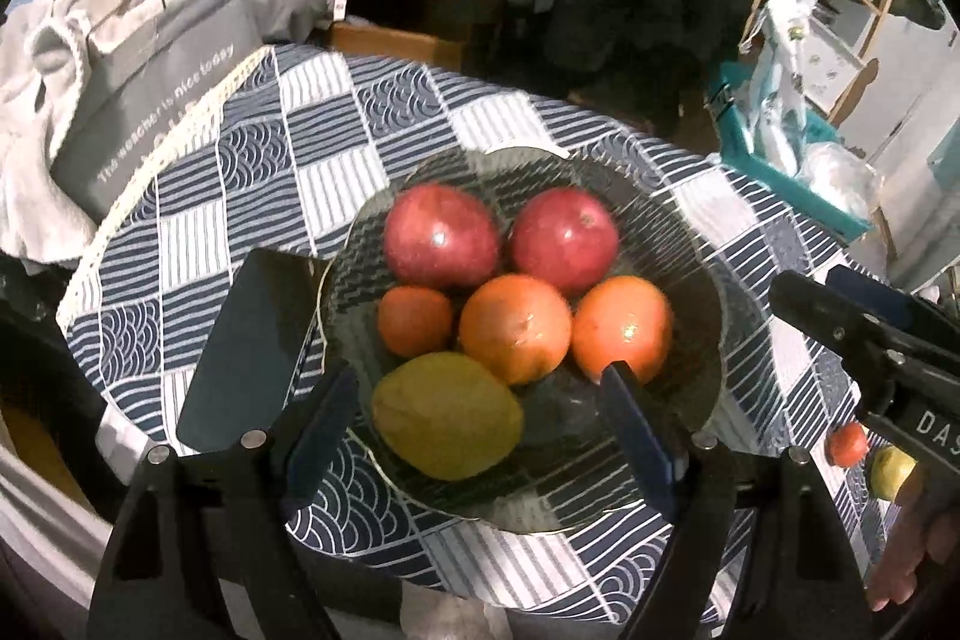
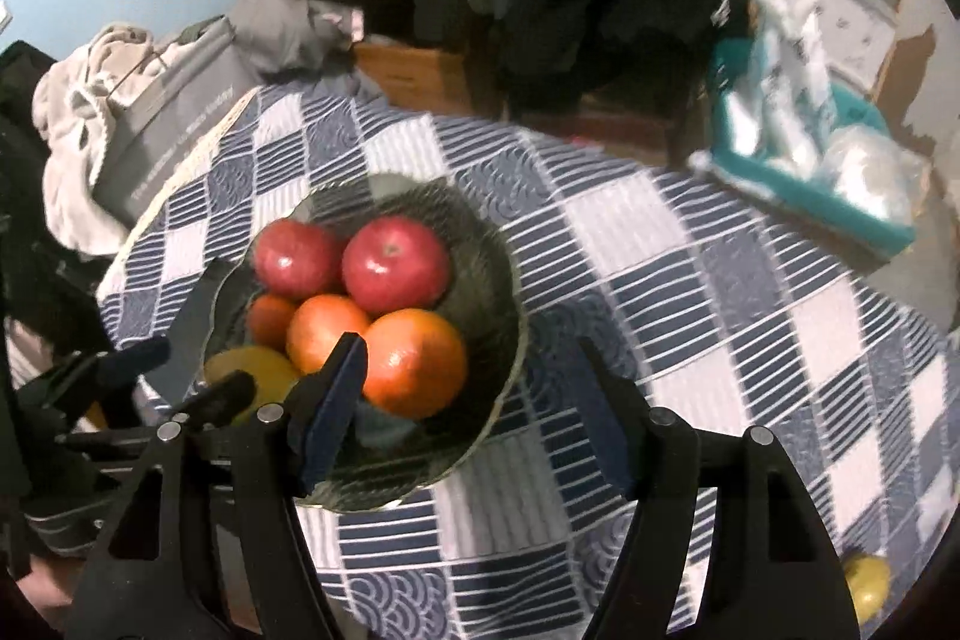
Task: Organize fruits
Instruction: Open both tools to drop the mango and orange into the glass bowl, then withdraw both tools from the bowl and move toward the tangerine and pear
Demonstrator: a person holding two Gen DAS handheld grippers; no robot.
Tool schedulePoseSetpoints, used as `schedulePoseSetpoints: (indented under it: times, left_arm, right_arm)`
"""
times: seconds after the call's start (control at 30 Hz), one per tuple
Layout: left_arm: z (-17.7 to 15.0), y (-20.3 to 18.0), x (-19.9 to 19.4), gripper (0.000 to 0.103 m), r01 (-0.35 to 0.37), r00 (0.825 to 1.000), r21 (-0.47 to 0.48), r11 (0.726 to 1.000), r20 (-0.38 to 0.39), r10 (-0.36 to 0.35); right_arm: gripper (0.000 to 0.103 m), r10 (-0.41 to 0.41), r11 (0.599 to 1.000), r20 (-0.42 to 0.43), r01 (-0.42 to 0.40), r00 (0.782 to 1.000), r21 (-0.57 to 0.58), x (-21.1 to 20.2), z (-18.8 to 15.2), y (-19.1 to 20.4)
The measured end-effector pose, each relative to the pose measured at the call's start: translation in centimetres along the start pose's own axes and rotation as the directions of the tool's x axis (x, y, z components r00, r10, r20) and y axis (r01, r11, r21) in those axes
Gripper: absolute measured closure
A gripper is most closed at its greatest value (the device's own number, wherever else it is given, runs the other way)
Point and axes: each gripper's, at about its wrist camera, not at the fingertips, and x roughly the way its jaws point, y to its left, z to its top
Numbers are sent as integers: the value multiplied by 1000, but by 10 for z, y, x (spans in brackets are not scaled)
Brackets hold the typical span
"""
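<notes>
Both grippers over the fruit bowl (image 1: 714, 340)
The left gripper (image 1: 480, 424) and the right gripper (image 2: 474, 400) are hovering with jaws apart, holding nothing.

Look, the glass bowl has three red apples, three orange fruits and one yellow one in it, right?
Not quite: the glass bowl holds two red apples, not three. The left wrist view shows them, with three orange fruits and one yellow one.

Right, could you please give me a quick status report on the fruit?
Both tools open, empty: left tool, right tool. Six fruits in glass bowl. Small orange fruit and yellow fruit loose on table. Nothing blocking.
</notes>
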Motion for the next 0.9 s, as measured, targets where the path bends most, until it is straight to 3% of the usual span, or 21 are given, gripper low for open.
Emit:
schedulePoseSetpoints:
  times: [0.3,0.9]
  left_arm:
    - [7,-23,-30,19,20,996,70,997,87,-26]
    - [8,-66,-84,19,42,971,190,981,224,-85]
  right_arm:
    - [33,-130,991,81,132,988,-20,-35,3,-6]
    - [33,-194,981,185,191,963,37,-96,-4,-26]
